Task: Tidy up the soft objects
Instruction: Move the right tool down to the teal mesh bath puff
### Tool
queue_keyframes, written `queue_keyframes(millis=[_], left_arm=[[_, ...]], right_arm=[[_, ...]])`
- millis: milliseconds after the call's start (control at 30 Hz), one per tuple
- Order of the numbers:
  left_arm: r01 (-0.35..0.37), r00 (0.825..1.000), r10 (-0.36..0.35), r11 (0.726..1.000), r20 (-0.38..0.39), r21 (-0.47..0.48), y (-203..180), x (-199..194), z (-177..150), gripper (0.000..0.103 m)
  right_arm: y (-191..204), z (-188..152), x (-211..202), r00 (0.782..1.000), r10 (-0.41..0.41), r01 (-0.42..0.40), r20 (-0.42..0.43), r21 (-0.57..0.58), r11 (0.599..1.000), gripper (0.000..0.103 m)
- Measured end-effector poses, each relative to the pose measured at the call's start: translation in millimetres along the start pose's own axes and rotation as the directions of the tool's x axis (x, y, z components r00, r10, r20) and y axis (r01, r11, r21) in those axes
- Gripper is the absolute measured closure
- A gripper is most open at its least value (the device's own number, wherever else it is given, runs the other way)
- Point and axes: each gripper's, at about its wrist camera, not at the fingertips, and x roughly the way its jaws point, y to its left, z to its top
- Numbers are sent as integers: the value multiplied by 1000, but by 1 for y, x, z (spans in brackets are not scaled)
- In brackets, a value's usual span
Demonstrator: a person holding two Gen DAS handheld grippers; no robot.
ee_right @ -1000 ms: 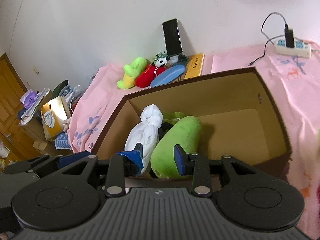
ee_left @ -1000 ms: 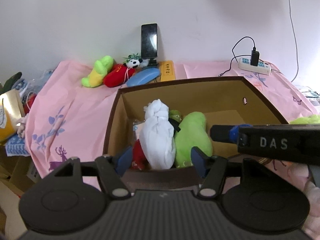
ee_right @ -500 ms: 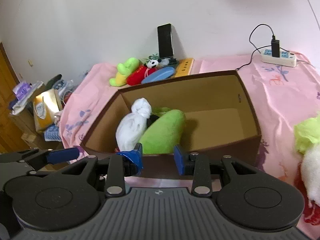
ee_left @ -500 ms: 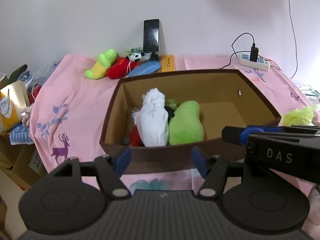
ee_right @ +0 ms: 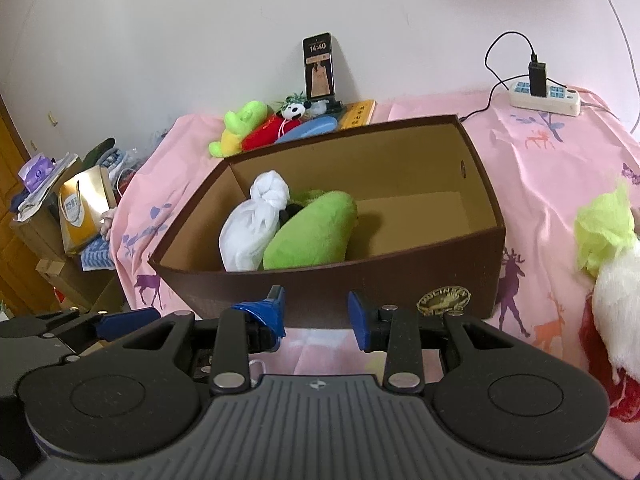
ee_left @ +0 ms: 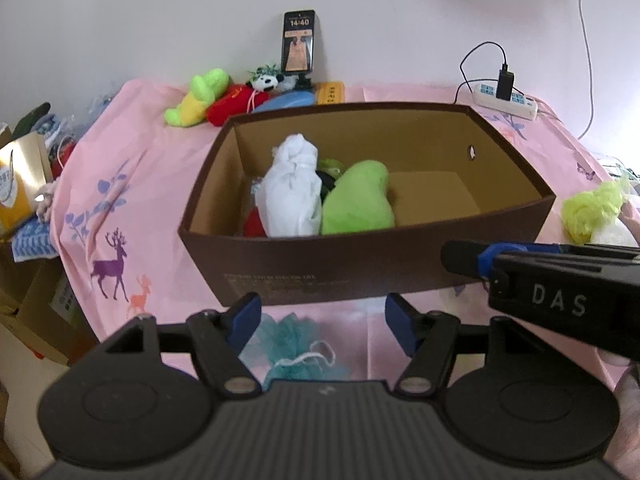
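A: Pink deer-print cloth [ee_left: 120, 200] is covering the whole table. What is lying nearest?

B: A teal mesh pouf [ee_left: 296, 354] with a white loop is lying on the cloth just before the brown box [ee_left: 320, 264]. The left gripper [ee_left: 322, 322] is hovering over it, jaws spread wide and holding nothing.

A: And the right gripper [ee_right: 316, 312]?

B: Its pads are standing a little apart with nothing between them, facing the box's front wall.

A: So which step is going on?

B: I'm judging it as picking the next soft thing. The left one is needing to sink and close around that squashy pouf, which is likely giving way easily.

A: What is sitting inside the box?

B: A white knotted bundle [ee_left: 294, 188] and a green plush [ee_left: 356, 200] are leaning together at its left end, and the right half is showing bare floor. Farther back, by the wall, more plush toys [ee_left: 216, 100] are waiting.
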Motion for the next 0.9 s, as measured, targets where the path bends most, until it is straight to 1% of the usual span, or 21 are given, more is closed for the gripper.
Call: queue_keyframes(millis=[233, 333, 533, 900], left_arm=[[7, 1000, -7, 1000, -29, -5, -4, 6, -10, 33], [32, 998, -34, 999, -52, -29, -3, 9, -15, 33], [49, 995, -52, 998, -86, -38, -6, 15, -22, 31], [35, 993, -37, 999, -115, -23, -12, 23, -29, 31]], right_arm=[[-5, -10, 4, 1000, -6, 6, -28, 4, 1000, 85], [-7, -16, 6, 999, -18, 18, -44, -1, 1000, 85], [-13, -22, 11, 997, -27, 28, -67, 5, 1000, 85], [-22, -32, 14, 996, -60, 62, -69, 35, 997, 85]])
